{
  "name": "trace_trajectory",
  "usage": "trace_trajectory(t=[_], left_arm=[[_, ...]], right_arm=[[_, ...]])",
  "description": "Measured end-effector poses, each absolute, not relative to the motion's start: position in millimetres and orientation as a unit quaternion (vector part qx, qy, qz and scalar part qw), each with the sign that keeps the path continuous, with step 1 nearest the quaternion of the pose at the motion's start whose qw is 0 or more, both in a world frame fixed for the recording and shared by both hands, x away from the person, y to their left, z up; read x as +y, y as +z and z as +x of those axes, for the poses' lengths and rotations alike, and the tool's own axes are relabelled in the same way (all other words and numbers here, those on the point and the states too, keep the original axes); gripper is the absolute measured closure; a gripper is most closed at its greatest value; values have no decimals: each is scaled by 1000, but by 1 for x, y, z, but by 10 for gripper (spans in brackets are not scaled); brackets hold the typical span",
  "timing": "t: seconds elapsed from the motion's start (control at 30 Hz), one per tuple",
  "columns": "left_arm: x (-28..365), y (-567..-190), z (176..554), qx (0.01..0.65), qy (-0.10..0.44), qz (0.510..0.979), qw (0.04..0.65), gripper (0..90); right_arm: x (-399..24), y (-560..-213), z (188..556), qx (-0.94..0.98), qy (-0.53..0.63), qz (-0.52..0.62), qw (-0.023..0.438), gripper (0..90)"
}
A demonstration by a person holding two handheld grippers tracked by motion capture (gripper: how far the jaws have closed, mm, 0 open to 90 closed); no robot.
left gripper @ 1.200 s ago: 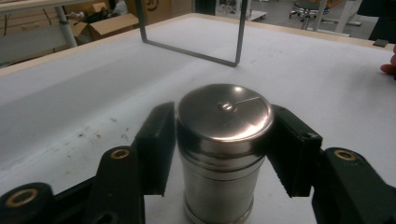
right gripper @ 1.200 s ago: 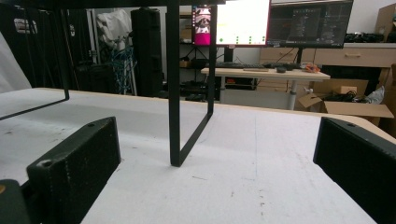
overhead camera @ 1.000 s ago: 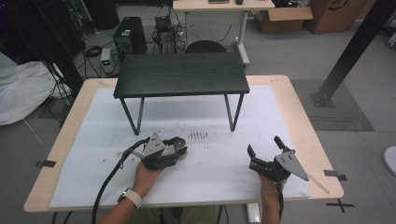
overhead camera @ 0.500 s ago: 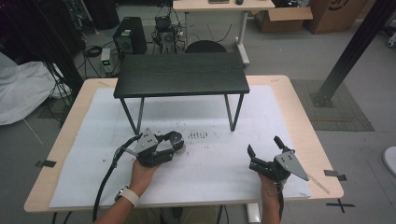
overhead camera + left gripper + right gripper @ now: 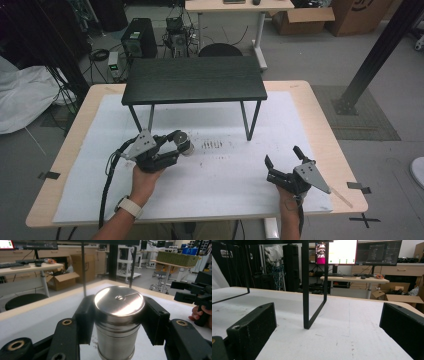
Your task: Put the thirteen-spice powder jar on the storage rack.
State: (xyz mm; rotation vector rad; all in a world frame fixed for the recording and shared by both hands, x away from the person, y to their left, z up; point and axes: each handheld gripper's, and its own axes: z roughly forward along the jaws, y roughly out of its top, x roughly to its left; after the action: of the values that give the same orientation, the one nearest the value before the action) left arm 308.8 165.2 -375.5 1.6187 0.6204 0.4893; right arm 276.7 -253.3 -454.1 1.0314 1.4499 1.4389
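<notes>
One steel canister (image 5: 117, 322), one black shelf stand (image 5: 194, 85), one white mat (image 5: 225, 165), two grippers. Left gripper (image 5: 177, 142) clenched on the canister, pads pressing both sides just under its lid, canister upright, held in front of the stand's left legs, above the mat. Left hand (image 5: 145, 177) under the gripper body, wrist angled toward the stand. Right gripper (image 5: 282, 162) released, jaws wide apart with nothing between, low over the mat, right of and in front of the stand's right leg, well apart from the canister.
</notes>
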Motion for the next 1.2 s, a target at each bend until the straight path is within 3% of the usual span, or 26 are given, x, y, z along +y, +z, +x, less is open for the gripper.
trace_trajectory(t=[1.2], left_arm=[[170, -266, 334, 228, 191, 659, 691, 493]], right_arm=[[-253, -454, 277, 578, 573, 410, 412, 8]])
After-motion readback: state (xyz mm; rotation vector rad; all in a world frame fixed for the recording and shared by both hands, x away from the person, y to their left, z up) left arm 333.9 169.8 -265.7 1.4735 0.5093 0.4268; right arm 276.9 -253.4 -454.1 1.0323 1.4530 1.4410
